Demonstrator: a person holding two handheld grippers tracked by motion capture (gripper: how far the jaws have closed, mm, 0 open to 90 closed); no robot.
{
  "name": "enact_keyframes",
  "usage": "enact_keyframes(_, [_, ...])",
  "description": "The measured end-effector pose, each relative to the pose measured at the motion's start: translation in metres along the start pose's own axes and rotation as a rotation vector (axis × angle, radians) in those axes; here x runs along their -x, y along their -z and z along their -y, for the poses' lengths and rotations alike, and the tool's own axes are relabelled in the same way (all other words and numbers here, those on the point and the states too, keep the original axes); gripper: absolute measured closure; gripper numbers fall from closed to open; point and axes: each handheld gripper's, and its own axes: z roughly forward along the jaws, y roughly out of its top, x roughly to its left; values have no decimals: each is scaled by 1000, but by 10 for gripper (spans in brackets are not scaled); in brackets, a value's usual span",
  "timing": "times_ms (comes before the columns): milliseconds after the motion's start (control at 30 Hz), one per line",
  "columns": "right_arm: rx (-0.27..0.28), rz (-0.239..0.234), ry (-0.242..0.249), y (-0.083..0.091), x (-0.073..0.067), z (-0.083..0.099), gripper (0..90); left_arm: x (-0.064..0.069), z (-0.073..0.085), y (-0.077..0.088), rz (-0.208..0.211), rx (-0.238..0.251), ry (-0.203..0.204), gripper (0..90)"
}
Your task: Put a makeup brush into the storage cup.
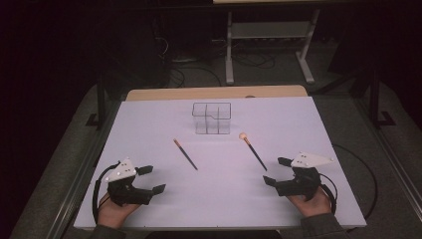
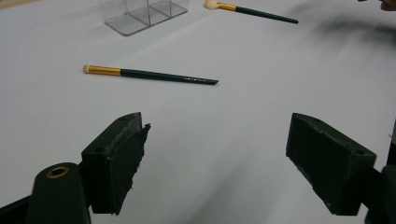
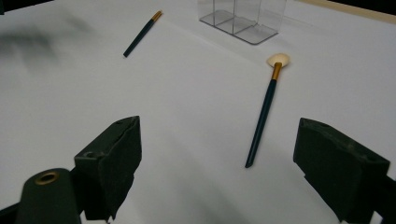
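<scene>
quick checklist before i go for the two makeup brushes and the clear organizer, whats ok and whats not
1. Left gripper jaws open with nothing between them: ok.
2. Right gripper jaws open with nothing between them: ok.
3. Left brush lying flat on the white table, apart from everything else: ok.
4. Right brush lying flat, pale head toward the clear organizer, handle end toward the right gripper: ok.
5. Organizer upright with its compartments free of brushes: ok.
6. Organizer fixed to the table so it will not slide: cannot tell.
</scene>
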Motion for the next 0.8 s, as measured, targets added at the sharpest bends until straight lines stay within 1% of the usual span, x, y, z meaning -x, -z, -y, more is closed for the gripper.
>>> enact_keyframes(233, [-3,0,-3,0,0,0,144,0,0,0,-3,4,3,183])
enact_keyframes(333, [-8,5,-4,0,-1,-2,144,1,0,1,-4,7,13,183])
enact_keyframes(400, [-15,10,5,-1,-2,-3,144,1,0,1,-7,5,13,182])
enact_keyframes(433, [-24,6,11,-1,-3,-5,144,1,1,2,-8,4,9,182])
enact_keyframes(567, [-27,-5,7,-3,-5,-8,144,2,1,3,-9,4,10,182])
enact_keyframes(600, [-31,-5,11,-3,-5,-10,144,2,1,3,-12,3,6,182])
enact_keyframes(633, [-37,-5,3,-4,-6,-12,144,1,1,4,-13,-3,-5,182])
enact_keyframes(700, [-51,-24,-15,-6,-6,-16,144,1,1,5,-15,5,10,182])
enact_keyframes(733, [-55,-27,-14,-7,-6,-19,146,0,1,6,-17,3,6,182])
enact_keyframes(800, [-67,-32,-8,-10,-7,-23,153,0,2,7,-18,4,9,182])
